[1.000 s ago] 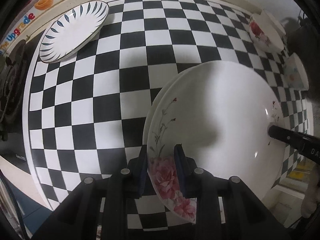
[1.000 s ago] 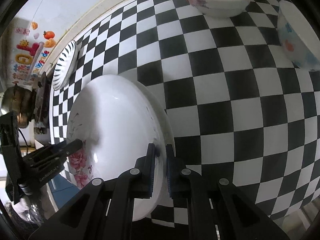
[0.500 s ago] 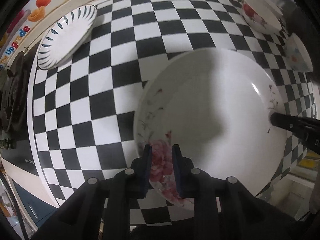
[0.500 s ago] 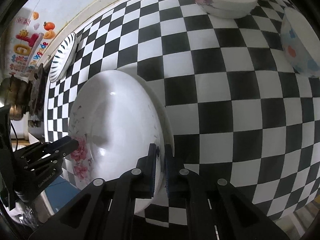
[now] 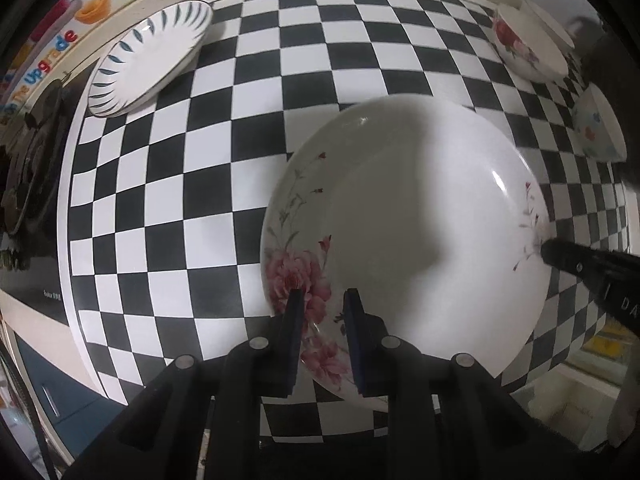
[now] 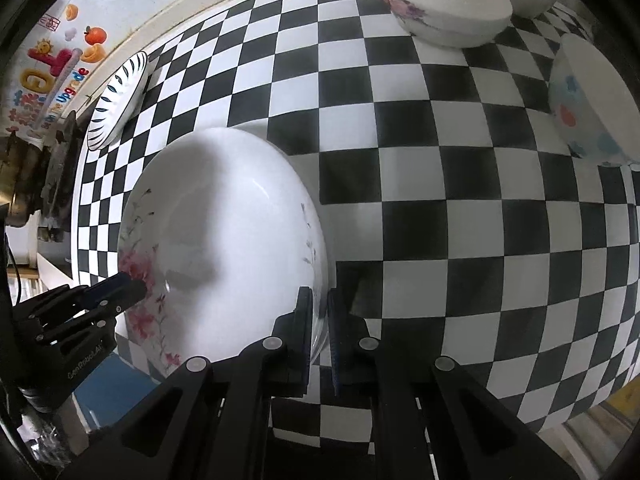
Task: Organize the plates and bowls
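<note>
A large white plate with pink flowers lies on the checkered counter near its front edge; it also shows in the right wrist view. My left gripper is at its flowered near rim, with its fingers apart on either side of the rim. My right gripper is shut on the opposite rim. The right gripper's tip shows in the left wrist view, and the left gripper shows in the right wrist view.
A white plate with blue leaf marks sits at the far left by the wall. A rose-patterned bowl and a bowl with coloured dots stand at the far right. A stove borders the counter on the left.
The flowered plate has come down from a tilt to lie flat on the counter. My left gripper's fingers have spread apart on the rim. The right gripper stays clamped.
</note>
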The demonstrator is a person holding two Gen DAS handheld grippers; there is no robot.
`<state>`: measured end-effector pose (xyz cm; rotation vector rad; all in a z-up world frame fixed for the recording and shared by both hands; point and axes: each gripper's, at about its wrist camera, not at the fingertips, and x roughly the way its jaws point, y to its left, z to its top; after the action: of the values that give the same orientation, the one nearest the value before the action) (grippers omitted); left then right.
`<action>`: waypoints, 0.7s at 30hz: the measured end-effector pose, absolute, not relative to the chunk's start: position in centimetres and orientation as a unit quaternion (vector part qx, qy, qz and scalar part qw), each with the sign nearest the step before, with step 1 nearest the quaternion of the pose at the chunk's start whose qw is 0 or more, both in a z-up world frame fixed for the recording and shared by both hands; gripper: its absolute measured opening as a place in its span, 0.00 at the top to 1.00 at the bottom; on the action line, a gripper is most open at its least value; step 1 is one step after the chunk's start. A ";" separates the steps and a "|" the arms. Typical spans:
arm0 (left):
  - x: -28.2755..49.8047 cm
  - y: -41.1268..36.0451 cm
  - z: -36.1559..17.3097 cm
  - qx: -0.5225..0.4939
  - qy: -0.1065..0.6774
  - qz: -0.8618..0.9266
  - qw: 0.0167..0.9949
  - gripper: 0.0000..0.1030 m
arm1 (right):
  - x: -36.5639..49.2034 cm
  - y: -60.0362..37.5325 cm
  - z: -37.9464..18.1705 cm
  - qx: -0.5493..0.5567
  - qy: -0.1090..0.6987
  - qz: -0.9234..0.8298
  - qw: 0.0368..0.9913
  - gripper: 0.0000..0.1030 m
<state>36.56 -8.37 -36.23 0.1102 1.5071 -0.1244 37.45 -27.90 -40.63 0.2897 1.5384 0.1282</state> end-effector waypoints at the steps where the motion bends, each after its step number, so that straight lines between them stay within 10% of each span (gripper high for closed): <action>1: 36.6 -8.3 -36.0 0.046 0.682 -0.053 0.728 0.82 | 37.5 -27.9 -40.5 0.130 0.693 0.059 0.707 0.91; 21: 40.8 0.5 -23.3 -0.069 0.582 0.018 0.810 0.81 | 45.0 -23.7 -27.5 0.137 0.622 0.183 0.749 0.91</action>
<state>40.84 0.54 -23.26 -0.1466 1.2449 0.0387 45.05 -23.70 -27.50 0.2999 1.3593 0.3994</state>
